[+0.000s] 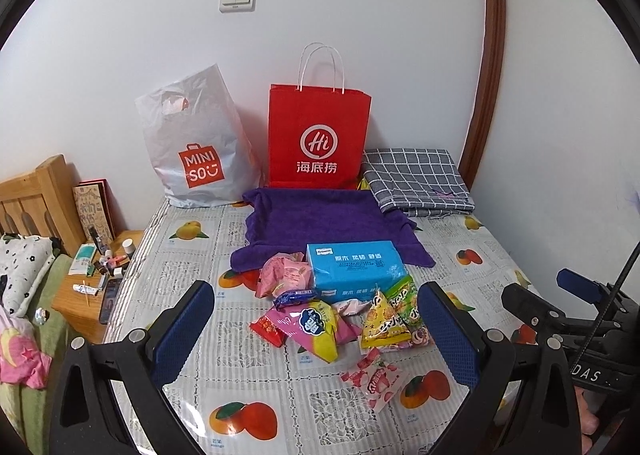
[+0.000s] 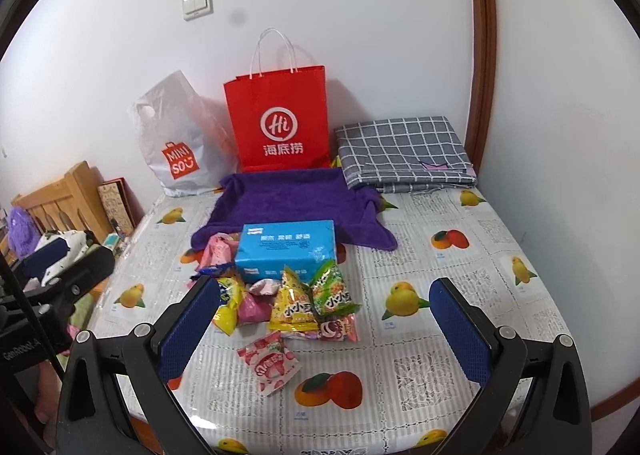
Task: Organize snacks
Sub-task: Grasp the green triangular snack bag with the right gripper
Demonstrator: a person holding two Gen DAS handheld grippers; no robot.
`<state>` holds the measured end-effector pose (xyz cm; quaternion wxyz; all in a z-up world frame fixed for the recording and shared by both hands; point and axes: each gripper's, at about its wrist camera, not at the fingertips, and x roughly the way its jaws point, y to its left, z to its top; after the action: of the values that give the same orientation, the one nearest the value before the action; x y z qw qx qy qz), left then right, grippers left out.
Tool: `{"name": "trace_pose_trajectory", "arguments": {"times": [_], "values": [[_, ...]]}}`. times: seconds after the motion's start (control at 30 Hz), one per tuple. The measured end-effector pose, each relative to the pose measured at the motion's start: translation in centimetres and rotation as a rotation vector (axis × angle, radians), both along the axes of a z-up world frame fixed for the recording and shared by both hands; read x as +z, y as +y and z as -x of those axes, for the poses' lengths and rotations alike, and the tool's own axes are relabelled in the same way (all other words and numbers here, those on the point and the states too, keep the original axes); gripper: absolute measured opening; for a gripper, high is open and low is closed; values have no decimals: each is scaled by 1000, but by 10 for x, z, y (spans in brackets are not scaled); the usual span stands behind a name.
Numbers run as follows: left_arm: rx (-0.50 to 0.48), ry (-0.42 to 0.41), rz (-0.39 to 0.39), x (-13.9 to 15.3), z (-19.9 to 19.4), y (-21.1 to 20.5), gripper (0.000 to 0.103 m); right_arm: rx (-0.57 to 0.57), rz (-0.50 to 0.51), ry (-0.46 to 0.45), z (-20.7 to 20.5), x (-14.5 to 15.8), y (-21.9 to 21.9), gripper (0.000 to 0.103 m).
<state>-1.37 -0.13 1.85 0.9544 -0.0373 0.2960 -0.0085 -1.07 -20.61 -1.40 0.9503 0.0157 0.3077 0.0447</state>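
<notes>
A pile of snack packets (image 1: 320, 319) lies mid-table in front of a blue tissue pack (image 1: 356, 267); it also shows in the right wrist view (image 2: 288, 303) before the same blue pack (image 2: 286, 251). A pink strawberry packet (image 1: 374, 377) (image 2: 270, 363) lies apart, nearest me. A purple towel (image 1: 320, 223) (image 2: 292, 203) is spread behind. My left gripper (image 1: 316, 331) is open and empty, hovering above the pile. My right gripper (image 2: 324, 329) is open and empty, to the right of the left one.
A red paper bag (image 1: 318, 135) and a white Miniso bag (image 1: 196, 143) stand against the back wall. A folded grey checked cloth (image 1: 416, 179) lies back right. A bedside stand with cosmetics (image 1: 100, 275) and a bed sit left of the table.
</notes>
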Motion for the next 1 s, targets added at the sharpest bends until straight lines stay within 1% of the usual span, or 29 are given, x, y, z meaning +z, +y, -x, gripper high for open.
{"name": "trace_pose_trajectory", "arguments": {"times": [0.13,0.2,0.3,0.43,0.63,0.73,0.8,0.9,1.0], "values": [[2,15,6,-10,-8,4,102,-6,-32,28,-9,-12,-6,103],[6,29,5,-17,-13,6,102,17,-41,47,-15,-20,-9,103],[17,56,8,-32,-24,11,102,38,-28,63,-25,-35,-12,103],[31,104,7,-53,-42,19,102,23,-4,68,-38,-55,-16,103],[60,174,24,-82,-68,35,101,38,-57,117,-64,-85,-30,103],[70,198,42,-95,-78,43,101,22,-62,145,-78,-100,-34,97],[75,216,52,-104,-85,48,101,22,-56,168,-87,-111,-34,88],[81,243,60,-117,-94,53,101,34,-61,189,-97,-127,-35,83],[87,262,72,-126,-103,57,101,47,-59,195,-109,-136,-31,80]]}}
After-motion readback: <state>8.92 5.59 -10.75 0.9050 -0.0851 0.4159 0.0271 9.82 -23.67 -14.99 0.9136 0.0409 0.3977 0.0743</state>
